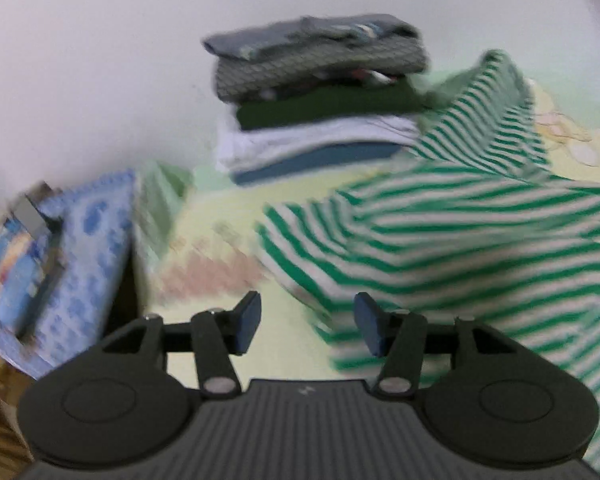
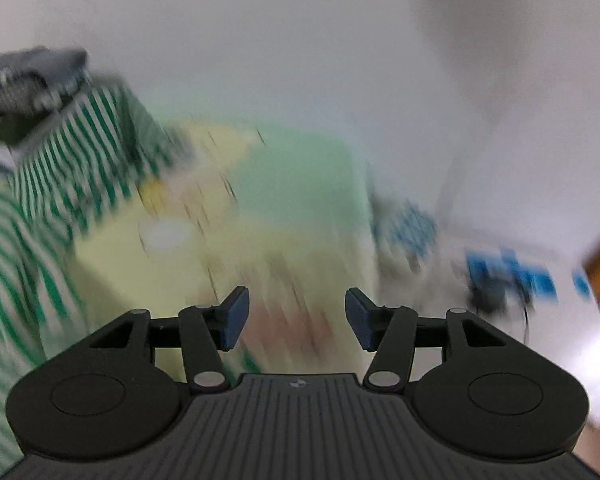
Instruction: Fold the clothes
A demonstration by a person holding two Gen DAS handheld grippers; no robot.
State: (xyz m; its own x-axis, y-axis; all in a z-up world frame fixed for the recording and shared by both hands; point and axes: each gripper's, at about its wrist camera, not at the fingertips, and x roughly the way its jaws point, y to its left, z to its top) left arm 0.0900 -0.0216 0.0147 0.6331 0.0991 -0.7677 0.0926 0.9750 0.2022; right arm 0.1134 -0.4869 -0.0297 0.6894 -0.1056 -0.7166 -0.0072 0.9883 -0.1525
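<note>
Claws (image 1: 307, 322) (image 2: 296, 317) both spread, empty; folded stack (image 1: 316, 92) whole (left view only).

Both pictures are bright with soft, even light and no glare. The corners go dark and round, and straight lines bend near the edges. The left view is a bit smeared: the striped shirt (image 1: 460, 232) at 3 o'clock looks streaky. The right view is much blurrier, and the bed sheet (image 2: 284, 200) in the middle is only smudges of color. The black gripper parts at 6 o'clock stay sharp.

Green-and-white striped shirt (image 1: 440, 232), pale yellow-green sheet (image 1: 228, 216), blue-patterned cloth (image 1: 96, 240)
</note>
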